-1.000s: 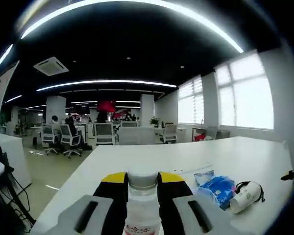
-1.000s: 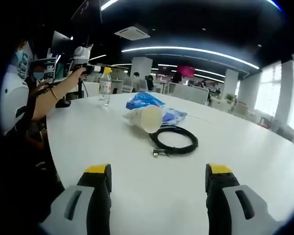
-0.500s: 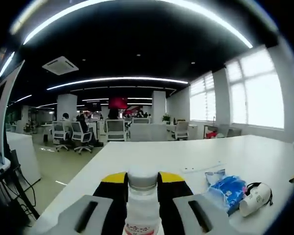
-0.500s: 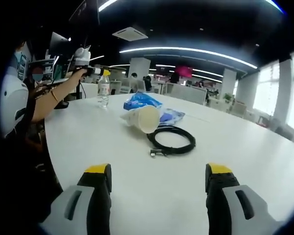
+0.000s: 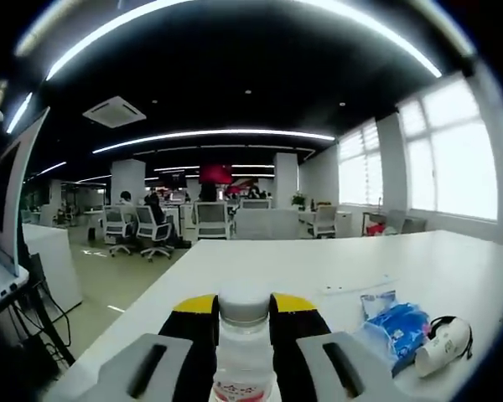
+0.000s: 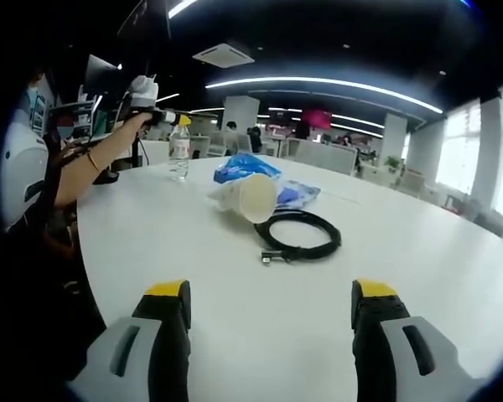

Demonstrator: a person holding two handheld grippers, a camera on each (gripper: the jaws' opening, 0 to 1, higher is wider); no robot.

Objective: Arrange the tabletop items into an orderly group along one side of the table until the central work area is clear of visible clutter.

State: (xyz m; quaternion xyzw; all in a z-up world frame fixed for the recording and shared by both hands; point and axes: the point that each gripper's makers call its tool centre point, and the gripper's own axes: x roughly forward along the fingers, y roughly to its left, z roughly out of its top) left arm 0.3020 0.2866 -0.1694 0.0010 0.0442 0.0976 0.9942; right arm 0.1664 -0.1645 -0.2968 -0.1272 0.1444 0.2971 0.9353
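Observation:
In the left gripper view my left gripper is shut on a clear water bottle with a pale cap, held upright at the white table's near edge. To its right lie a blue plastic packet and a tipped paper cup. In the right gripper view my right gripper stands open over bare table, nothing between its jaws. Ahead lie a coiled black cable, the paper cup on its side, the blue packet, and far left the bottle held by the left gripper.
A person's arm reaches in from the left of the right gripper view. A monitor stands left of the table. Office chairs and desks fill the room behind, with windows on the right.
The left gripper's view has swung slightly left, so the packet and cup sit further right. The right gripper's view has barely shifted. Both grippers keep their state.

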